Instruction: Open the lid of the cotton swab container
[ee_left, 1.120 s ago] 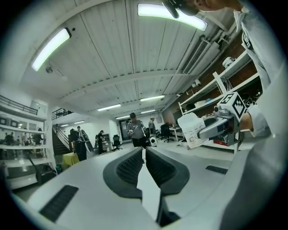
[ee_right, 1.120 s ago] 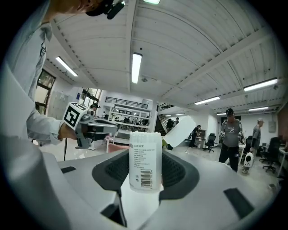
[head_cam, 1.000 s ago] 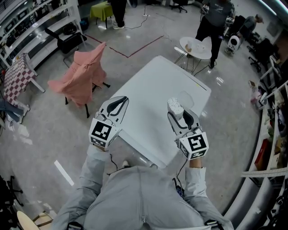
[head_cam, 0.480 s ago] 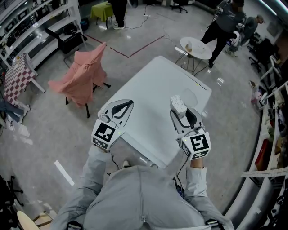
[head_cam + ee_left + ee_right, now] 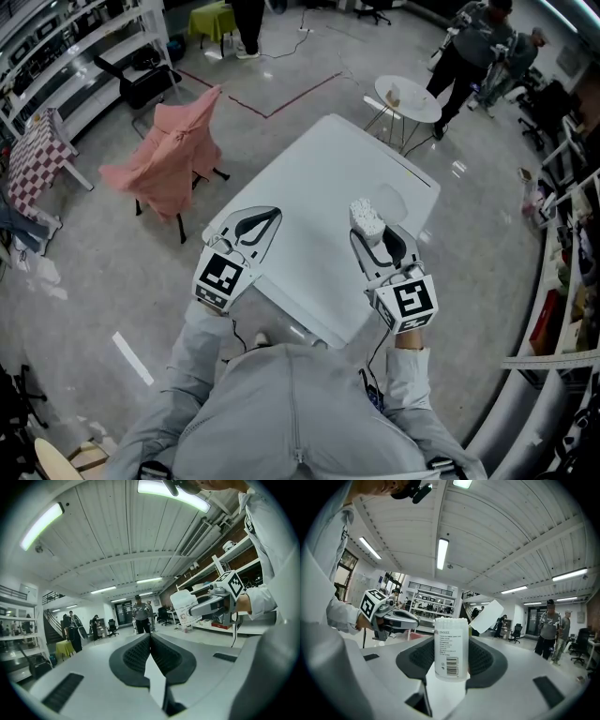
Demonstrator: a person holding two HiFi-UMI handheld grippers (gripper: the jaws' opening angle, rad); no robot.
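Note:
The cotton swab container (image 5: 451, 648) is a clear upright tube with a printed label and barcode, packed with white swabs whose tips show at its top. My right gripper (image 5: 451, 665) is shut on its lower body and holds it above the near right part of the white table (image 5: 319, 178). In the head view the container (image 5: 366, 219) sticks out beyond the right gripper (image 5: 371, 238). I cannot tell whether a lid sits on it. My left gripper (image 5: 274, 214) is shut with nothing in it, level with the right one over the table's near left edge. The left gripper view shows its own jaws (image 5: 150, 638) pressed together.
A faint pale round shape (image 5: 389, 202) lies on the table beyond the container. A chair draped in pink cloth (image 5: 173, 150) stands left of the table and a small round table (image 5: 407, 98) behind it. People stand at the far right; shelves line the left.
My left gripper has shifted a little to the right, over the table's edge. The right gripper and the container have stayed almost in place. A person in the background walked right.

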